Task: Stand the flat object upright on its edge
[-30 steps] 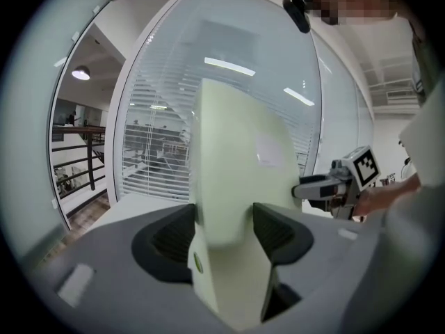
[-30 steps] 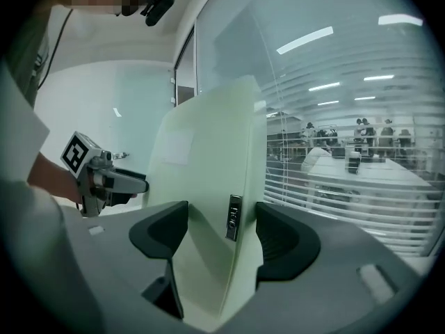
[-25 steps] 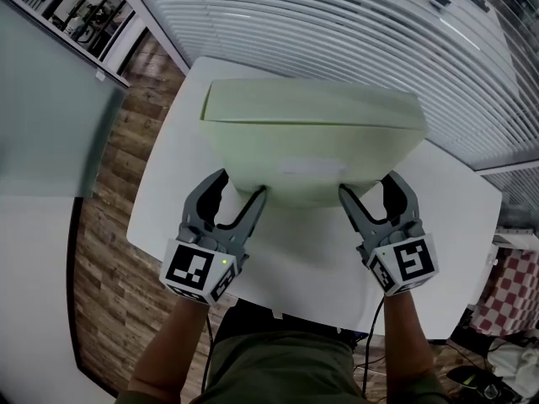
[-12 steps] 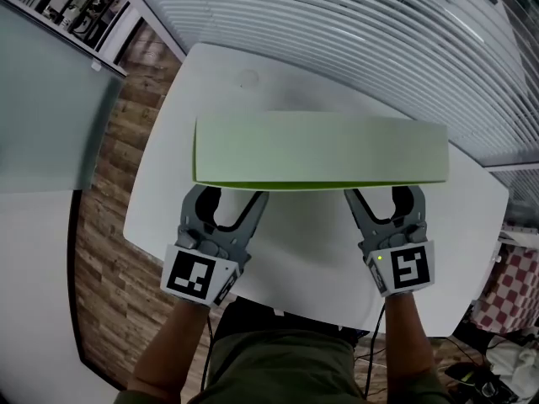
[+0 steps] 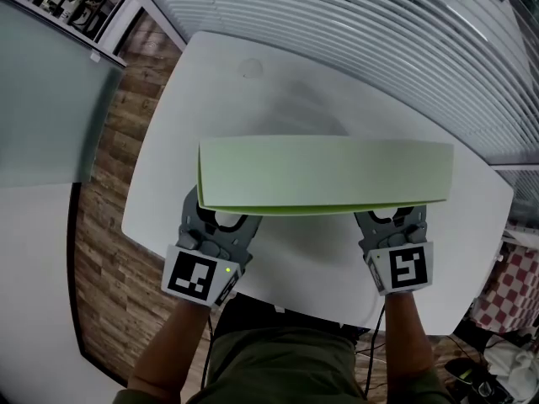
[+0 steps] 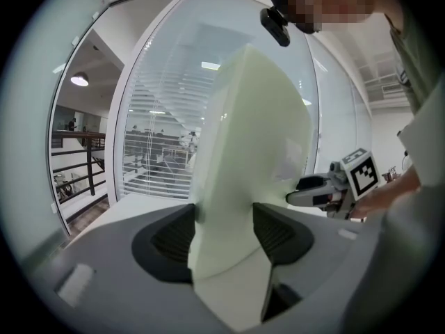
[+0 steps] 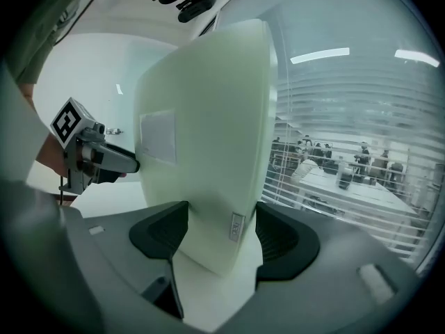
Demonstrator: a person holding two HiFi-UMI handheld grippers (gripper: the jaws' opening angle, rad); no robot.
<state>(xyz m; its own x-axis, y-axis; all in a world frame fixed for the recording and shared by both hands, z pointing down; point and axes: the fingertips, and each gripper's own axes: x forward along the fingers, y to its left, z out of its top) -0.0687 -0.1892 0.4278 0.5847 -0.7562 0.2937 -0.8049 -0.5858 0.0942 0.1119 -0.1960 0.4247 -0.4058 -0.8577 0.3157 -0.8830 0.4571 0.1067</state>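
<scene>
A pale green flat panel (image 5: 324, 171) stands on its long edge on the white table (image 5: 210, 82), seen almost edge-on from above in the head view. My left gripper (image 5: 223, 218) is shut on its near left part and my right gripper (image 5: 392, 216) on its near right part; the panel's top hides both pairs of fingertips. In the left gripper view the panel (image 6: 257, 131) rises between both pads, which touch it. The right gripper view shows the panel (image 7: 208, 117) clamped the same way, with a white label on its face and a small tag by one pad.
The table's near edge runs just below both grippers, and its left edge drops to a wooden floor (image 5: 109, 251). Window blinds (image 5: 354, 23) fill the far side. A glass partition (image 5: 42, 99) stands at the left. A checkered cloth (image 5: 505, 297) lies off the right corner.
The panel has swung from leaning away, its broad face showing, to upright on its edge. Both grippers have drawn in under its top edge, so their fingertips are now hidden.
</scene>
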